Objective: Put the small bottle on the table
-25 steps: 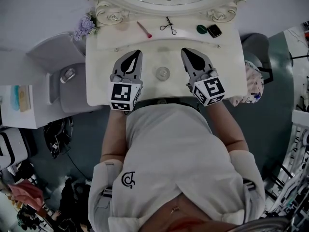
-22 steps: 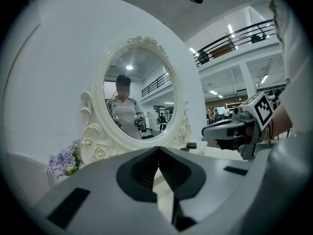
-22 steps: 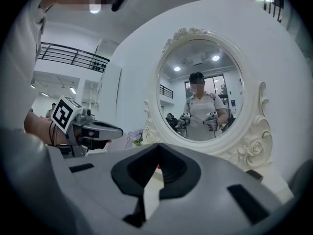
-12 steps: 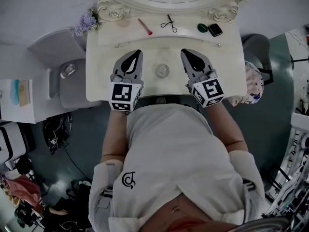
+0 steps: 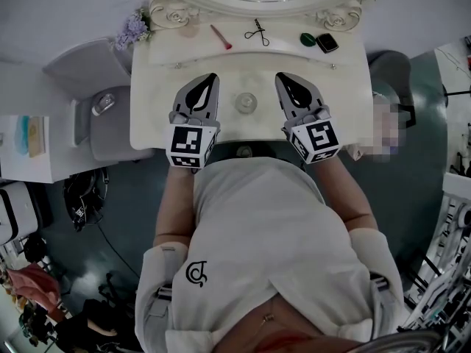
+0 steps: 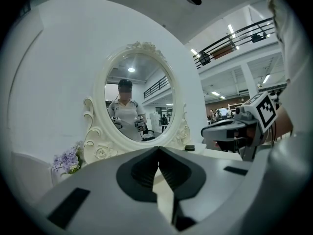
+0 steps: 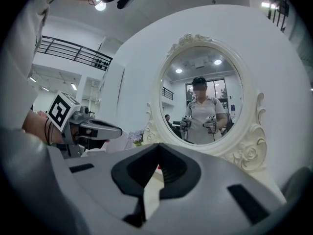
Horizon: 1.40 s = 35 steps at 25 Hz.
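Now the person is holding both grippers over the white dressing table (image 5: pixel 346 87), side by side and pointing toward the mirror (image 5: pixel 250 4) at twelve o'clock. The left gripper (image 5: pixel 211 78) is keeping its jaws pressed together with nothing between them, and the right gripper (image 5: pixel 281 78) is doing the same, jaws together and empty. The small bottle (image 5: pixel 246 103) is standing on the table top between the two grippers, touching neither: the left gripper is lying at its nine o'clock and the right one at its three o'clock. Near the mirror's foot, a pink brush (image 5: pixel 221 37) is lying at eleven o'clock from the bottle, a pair of scissors (image 5: pixel 256 33) at twelve, and a green round thing (image 5: pixel 307 40) beside a black case (image 5: pixel 327 44) at about one o'clock. Purple flowers (image 5: pixel 132 29) are sitting at the table's far left corner.
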Each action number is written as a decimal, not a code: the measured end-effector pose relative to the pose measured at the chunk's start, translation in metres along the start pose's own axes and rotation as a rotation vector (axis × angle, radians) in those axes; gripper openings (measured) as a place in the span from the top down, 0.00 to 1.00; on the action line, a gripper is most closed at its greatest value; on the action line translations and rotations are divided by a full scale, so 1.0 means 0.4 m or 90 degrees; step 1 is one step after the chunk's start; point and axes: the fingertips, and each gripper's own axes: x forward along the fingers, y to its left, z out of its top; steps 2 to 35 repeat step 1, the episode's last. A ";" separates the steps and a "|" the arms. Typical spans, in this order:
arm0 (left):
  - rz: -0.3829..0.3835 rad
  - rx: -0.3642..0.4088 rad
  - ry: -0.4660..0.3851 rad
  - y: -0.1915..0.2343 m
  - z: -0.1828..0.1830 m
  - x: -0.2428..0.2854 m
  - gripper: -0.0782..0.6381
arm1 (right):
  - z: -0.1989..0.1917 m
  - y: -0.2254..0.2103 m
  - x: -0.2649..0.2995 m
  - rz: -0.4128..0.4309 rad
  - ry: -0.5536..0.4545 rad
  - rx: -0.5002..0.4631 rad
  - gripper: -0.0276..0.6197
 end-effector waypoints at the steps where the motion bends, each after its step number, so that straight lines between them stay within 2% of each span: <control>1: 0.001 0.001 -0.002 0.000 0.003 -0.002 0.87 | 0.003 0.000 -0.001 0.000 -0.002 0.000 0.95; 35: 0.001 0.001 -0.002 0.000 0.003 -0.002 0.87 | 0.003 0.000 -0.001 0.000 -0.002 0.000 0.95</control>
